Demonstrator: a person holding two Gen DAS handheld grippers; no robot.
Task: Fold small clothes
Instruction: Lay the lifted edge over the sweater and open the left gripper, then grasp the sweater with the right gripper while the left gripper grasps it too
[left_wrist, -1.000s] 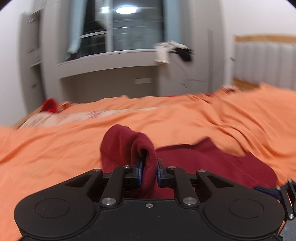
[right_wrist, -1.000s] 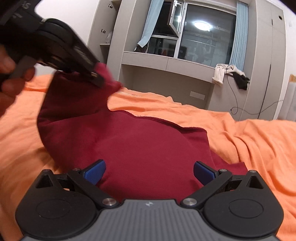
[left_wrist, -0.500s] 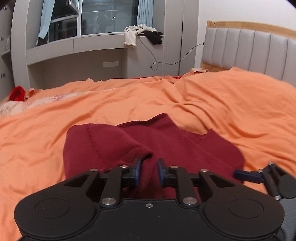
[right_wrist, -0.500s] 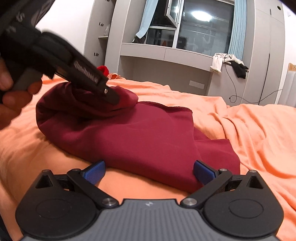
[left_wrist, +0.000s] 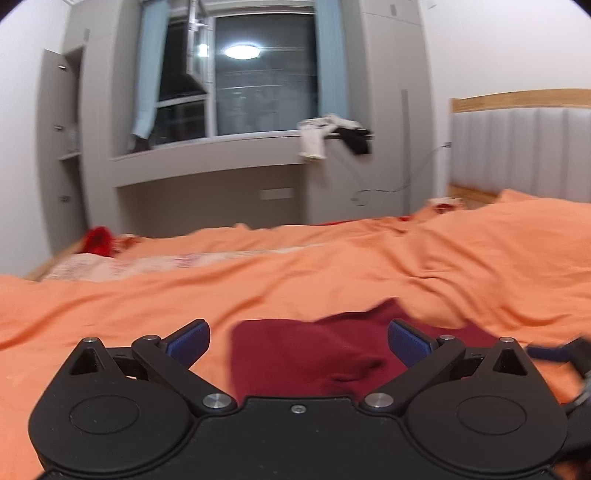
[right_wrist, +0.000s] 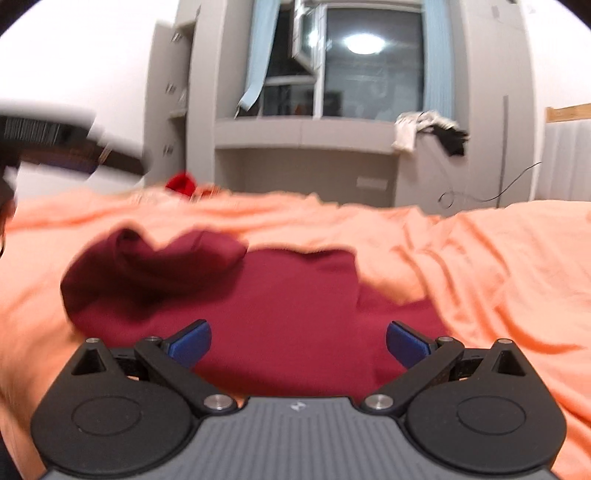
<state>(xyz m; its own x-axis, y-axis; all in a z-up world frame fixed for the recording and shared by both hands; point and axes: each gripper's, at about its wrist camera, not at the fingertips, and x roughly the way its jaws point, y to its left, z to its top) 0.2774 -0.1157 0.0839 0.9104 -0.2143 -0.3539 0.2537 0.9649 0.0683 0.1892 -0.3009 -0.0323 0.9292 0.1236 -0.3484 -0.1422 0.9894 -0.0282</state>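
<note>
Matt maroon cloth garment (right_wrist: 295, 295), orange cloth bedspread (right_wrist: 498, 266)

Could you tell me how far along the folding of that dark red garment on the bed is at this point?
One fold looks done: a flap of the dark red garment lies doubled over its left side on the orange bedspread. Nothing is in hand: the left gripper and right gripper are both open and empty. The flap lies bunched, so smoothing and probably further folds are left.

Garment (right_wrist: 295, 295) flat on bedspread (right_wrist: 480, 258); window ledge (right_wrist: 306, 129) behind bed, headboard (left_wrist: 524, 147) right.
</note>
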